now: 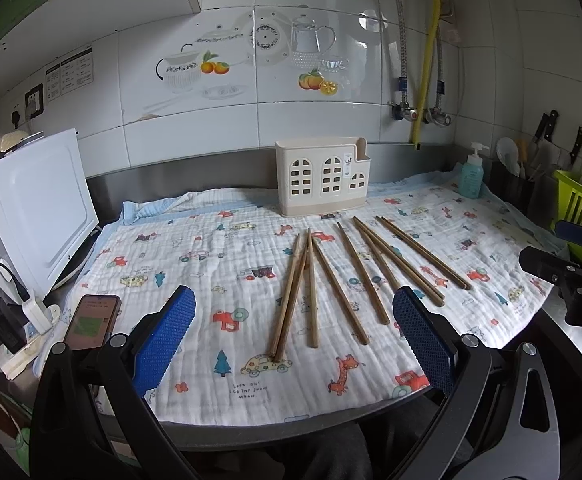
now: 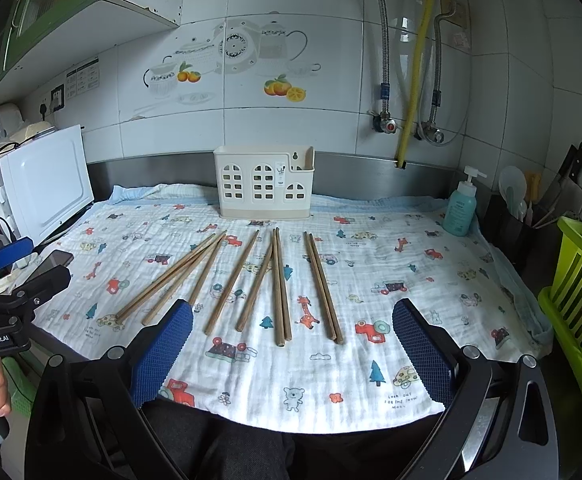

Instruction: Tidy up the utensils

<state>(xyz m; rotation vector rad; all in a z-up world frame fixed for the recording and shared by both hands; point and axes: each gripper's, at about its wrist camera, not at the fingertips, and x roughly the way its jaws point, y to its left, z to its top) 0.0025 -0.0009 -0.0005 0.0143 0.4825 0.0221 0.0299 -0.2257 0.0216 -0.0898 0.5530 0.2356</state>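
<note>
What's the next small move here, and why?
Probably lower the right gripper, jaws open and empty, onto the rightmost pair of chopsticks. All chopsticks lie loose on the cloth, the holder looks empty, and that pair sits nearest this gripper.

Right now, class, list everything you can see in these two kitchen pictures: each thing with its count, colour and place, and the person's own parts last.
chopsticks: nine, brown wood, loose on the cloth
utensil holder: one, cream, at the back of the cloth
cloth: one, white with cartoon prints, covering the counter
soap bottle: one, teal with white pump, right rear
microwave: one, white, left
phone: one, dark, left edge by the cloth
dish rack: one, lime green, far right
knives: several, black-handled, right rear corner
yellow pipe: one, on the tiled wall
left tool: blue pads, open, empty
right tool: blue pads, open, empty
</note>
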